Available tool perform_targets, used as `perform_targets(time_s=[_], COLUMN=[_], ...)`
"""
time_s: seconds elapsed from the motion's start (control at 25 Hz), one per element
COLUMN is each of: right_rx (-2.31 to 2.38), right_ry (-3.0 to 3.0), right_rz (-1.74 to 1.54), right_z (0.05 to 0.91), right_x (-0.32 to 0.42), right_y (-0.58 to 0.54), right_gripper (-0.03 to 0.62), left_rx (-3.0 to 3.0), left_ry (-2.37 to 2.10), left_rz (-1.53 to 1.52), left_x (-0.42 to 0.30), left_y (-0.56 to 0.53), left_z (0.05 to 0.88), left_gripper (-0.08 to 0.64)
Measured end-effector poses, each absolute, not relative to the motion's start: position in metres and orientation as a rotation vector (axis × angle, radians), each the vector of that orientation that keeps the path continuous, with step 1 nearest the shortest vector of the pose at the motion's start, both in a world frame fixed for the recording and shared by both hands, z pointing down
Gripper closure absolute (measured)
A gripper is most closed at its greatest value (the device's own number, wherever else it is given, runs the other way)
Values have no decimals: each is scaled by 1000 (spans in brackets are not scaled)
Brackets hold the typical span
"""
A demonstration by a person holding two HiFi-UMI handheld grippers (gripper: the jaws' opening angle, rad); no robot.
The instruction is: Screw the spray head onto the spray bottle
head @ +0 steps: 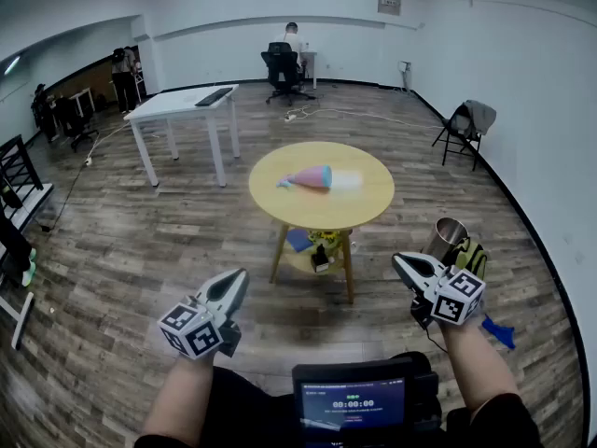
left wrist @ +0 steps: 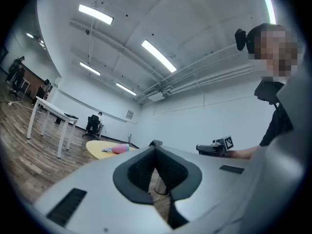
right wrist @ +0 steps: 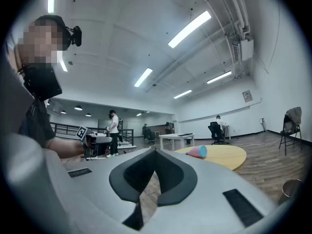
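Out on the round table point(head: 317, 215), the spray bottle point(head: 312, 177) lies on its side well apart from the left gripper point(head: 241, 280) and right gripper point(head: 401, 261), both empty with jaws together, so a clumsy closed-jaw nudge may roll it off.

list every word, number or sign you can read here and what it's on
"00:00:00": on the device screen at the bottom of the head view; the line beneath it is too blurred to read.
Wall plaque: too small to read.
Cubes on the left gripper and right gripper: square marker patterns only, no words.
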State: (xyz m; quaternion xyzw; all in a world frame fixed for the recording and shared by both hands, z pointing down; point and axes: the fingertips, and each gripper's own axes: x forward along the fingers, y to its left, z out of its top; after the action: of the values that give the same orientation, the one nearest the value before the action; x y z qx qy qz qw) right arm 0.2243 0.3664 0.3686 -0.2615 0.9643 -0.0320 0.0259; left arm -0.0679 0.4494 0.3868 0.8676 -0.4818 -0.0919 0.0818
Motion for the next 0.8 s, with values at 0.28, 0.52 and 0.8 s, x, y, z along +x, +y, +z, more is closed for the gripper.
perform_targets(time_s=[0.28, 0.52, 0.8], right_rx=[-779, -787, -790], right_ry=[2972, 2950, 2963], right_rz=[-121, -134, -122], right_z=[368, 367, 370], right_x=[224, 229, 229], right_y=[364, 362, 355], right_gripper=[577, 577, 577], left_rx=[2599, 2600, 2606], left_ry=[-1417, -1399, -1374], left_rz=[-277, -274, -264], left_x=[-62, -58, -55], left_y=[447, 444, 434], left_z=[391, 393, 397], left_gripper=[554, 554, 554])
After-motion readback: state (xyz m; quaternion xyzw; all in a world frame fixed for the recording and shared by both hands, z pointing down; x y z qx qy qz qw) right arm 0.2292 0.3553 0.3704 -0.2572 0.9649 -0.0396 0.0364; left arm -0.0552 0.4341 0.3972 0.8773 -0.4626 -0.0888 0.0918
